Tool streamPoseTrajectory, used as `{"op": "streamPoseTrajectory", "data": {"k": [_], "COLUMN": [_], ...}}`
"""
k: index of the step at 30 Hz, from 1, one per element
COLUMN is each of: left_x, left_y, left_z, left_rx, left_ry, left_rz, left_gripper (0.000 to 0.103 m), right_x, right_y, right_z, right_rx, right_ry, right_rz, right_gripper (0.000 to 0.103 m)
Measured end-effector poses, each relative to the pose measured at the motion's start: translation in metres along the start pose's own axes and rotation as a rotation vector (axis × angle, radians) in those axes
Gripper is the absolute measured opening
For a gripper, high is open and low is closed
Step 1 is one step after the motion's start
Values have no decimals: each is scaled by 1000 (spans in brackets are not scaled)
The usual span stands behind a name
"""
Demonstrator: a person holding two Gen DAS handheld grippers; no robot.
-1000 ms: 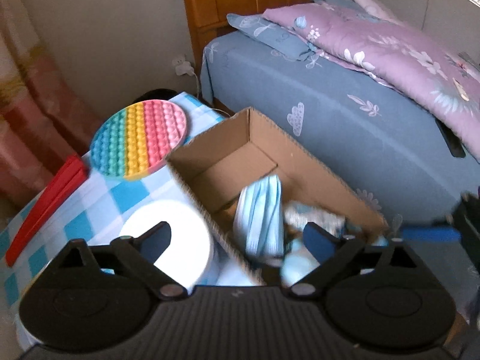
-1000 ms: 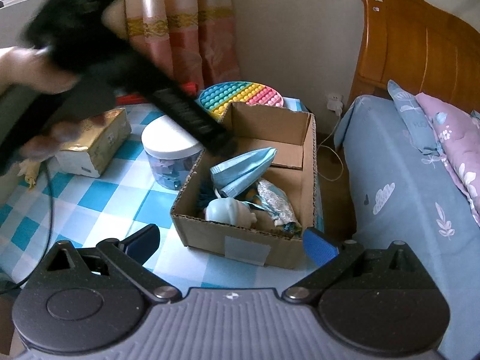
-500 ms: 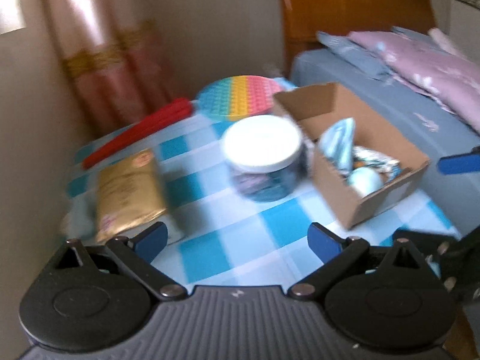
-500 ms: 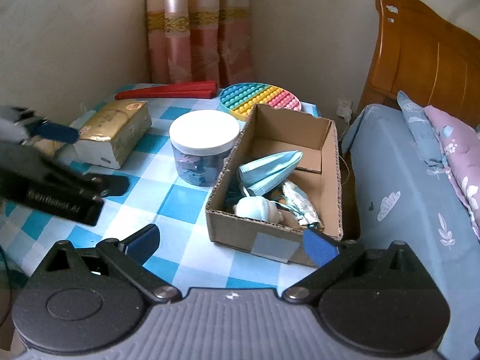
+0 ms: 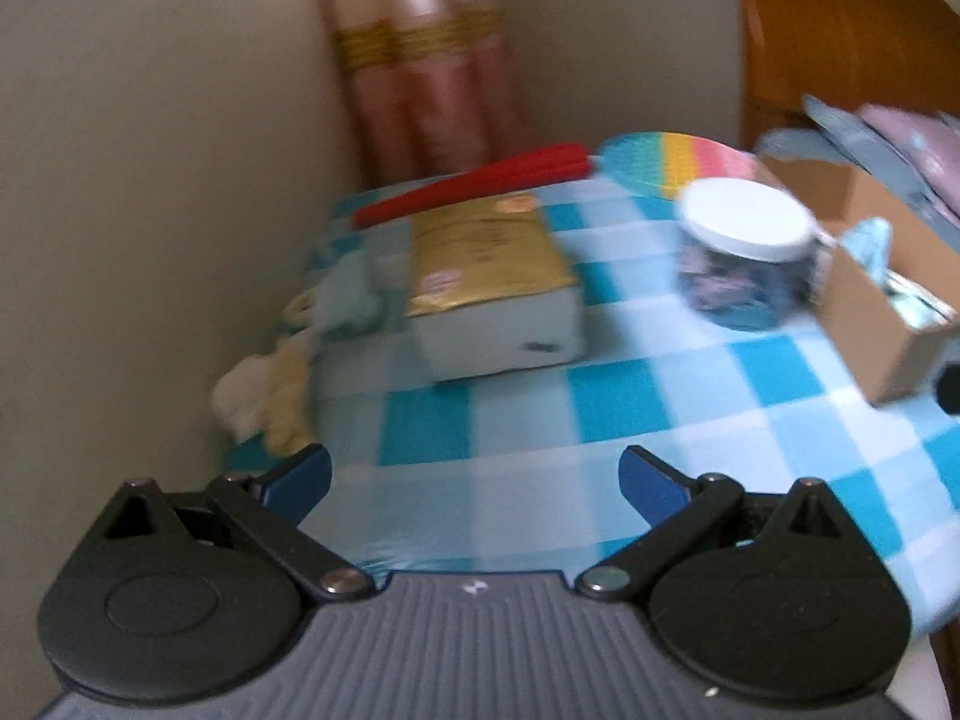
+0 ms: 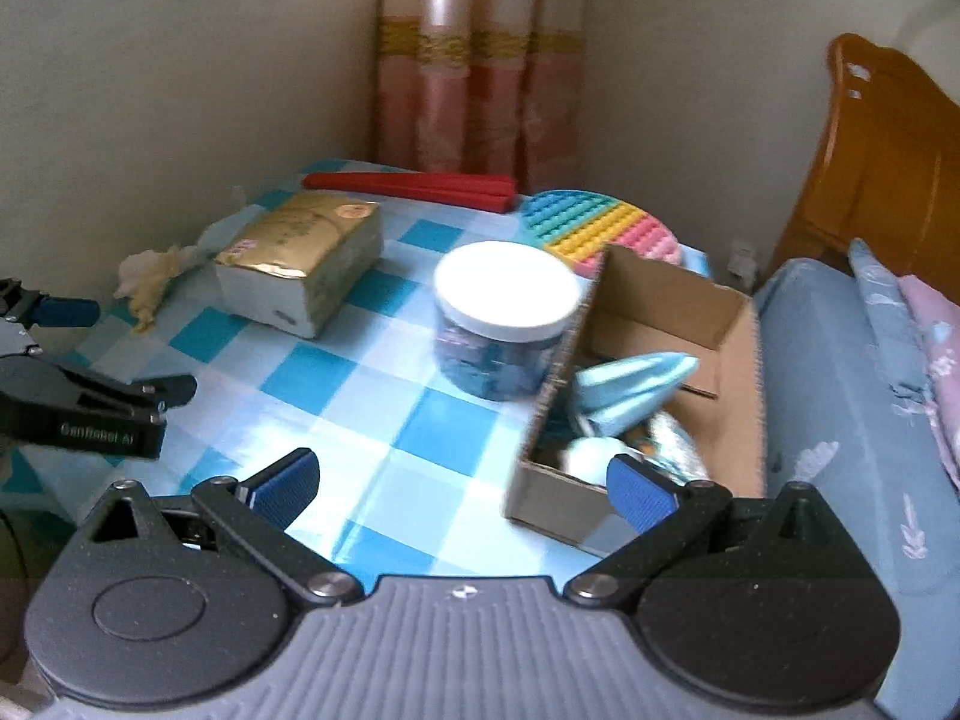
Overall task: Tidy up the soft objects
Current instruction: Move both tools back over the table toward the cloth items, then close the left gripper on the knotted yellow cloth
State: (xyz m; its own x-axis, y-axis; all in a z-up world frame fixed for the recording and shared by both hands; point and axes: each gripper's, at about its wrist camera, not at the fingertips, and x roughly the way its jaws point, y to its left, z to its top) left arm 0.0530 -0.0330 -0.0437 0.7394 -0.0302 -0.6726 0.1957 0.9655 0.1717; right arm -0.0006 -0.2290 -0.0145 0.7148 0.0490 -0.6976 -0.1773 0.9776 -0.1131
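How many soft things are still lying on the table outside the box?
2 that I can see: a pale yellow soft toy at the table's wall edge, and a light blue one beside the gold tissue pack. More may be hidden.

White-lidded jar (image 6: 505, 324) beside gold tissue pack (image 6: 303, 261); red strip (image 6: 414, 186) behind.

We're in a small bedroom corner with plain beige walls (image 6: 180, 90). A pink curtain (image 6: 480, 60) with a gold band hangs in the corner behind the table (image 6: 384, 432), which wears a blue and white checked cloth. Off to the right sits a bed (image 6: 840, 420) with a blue sheet, a shiny wooden headboard (image 6: 882, 150) and a pink floral quilt (image 6: 942, 348). Soft daylight, bit of glare on the cloth.
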Motion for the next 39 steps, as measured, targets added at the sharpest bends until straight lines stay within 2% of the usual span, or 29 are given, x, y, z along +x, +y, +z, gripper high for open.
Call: {"op": "streamPoseTrajectory", "data": {"k": [6, 13, 18, 21, 23, 25, 27, 31, 33, 39], "left_x": [13, 42, 56, 62, 67, 72, 76, 86, 92, 97], "left_y": [46, 70, 81, 84, 86, 86, 83, 82, 82, 86], "left_z": [-7, -12, -12, -9, -8, -6, -5, -2, -1, -3], "left_rx": [-165, -244, -298, -298, -288, -284, -269, -271, -281, -310], "left_ry": [-13, 12, 7, -3, -4, -3, -4, 18, 30, 36], "left_rz": [68, 105, 115, 148, 159, 166, 180, 182, 192, 206], "left_gripper": [102, 101, 100, 98, 93, 81, 76, 60, 57, 56], "right_x": [15, 39, 62, 76, 83, 88, 90, 93, 94, 97], "right_y": [21, 44, 61, 72, 81, 88, 91, 93, 91, 85], "right_z": [10, 21, 31, 37, 40, 42, 42, 43, 43, 43], "right_rx": [-63, -116, -157, -181, -203, -217, -220, -223, -220, -194], "right_ry": [11, 33, 60, 81, 86, 88, 90, 93, 98, 109], "right_rz": [5, 50, 158, 212, 214, 225, 242, 245, 242, 246], "right_gripper": [103, 103, 103, 103, 103, 103, 103, 103, 103, 103]}}
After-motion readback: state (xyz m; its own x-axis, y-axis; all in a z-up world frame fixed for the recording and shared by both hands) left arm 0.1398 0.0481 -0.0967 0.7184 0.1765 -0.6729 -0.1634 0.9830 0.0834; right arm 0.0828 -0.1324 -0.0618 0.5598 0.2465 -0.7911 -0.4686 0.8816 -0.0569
